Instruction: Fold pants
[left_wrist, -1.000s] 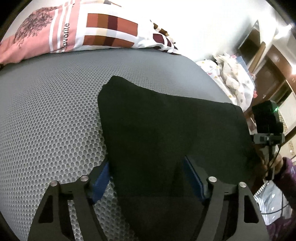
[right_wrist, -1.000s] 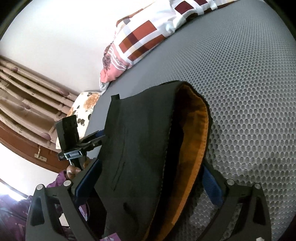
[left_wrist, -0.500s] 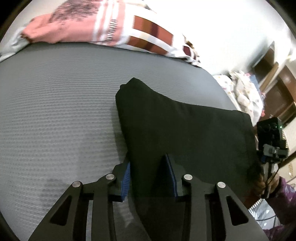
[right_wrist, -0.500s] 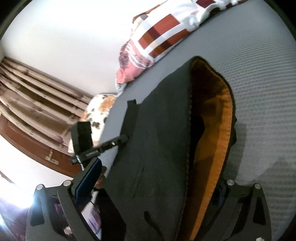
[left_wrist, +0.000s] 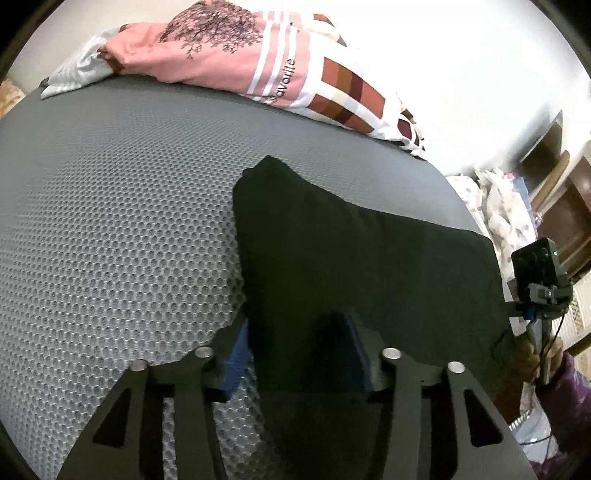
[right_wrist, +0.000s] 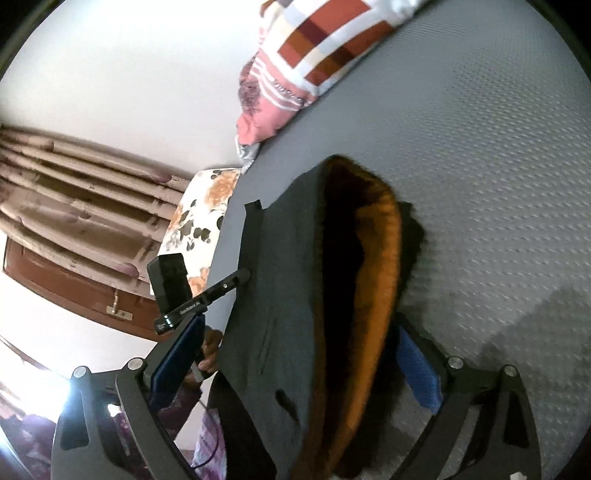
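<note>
Your left gripper (left_wrist: 299, 354) is clenched on the black pants (left_wrist: 362, 258); the right gripper's (right_wrist: 295, 373) jaws stand wide, released around the waistband. The pants lie bunched on the bed (left_wrist: 110, 221), so you're roughly midway with folds left

Landmark: pants (left_wrist: 362, 266), lying on mattress (left_wrist: 110, 229). Pillow (left_wrist: 258, 66) behind pants, at mattress far edge. Left gripper (left_wrist: 299, 354) at pants' near edge, cloth between its fingers. Right gripper (right_wrist: 295, 373) straddles pants' waistband end. Crumpled cloth (left_wrist: 506, 206) right of pants, off mattress.
</note>
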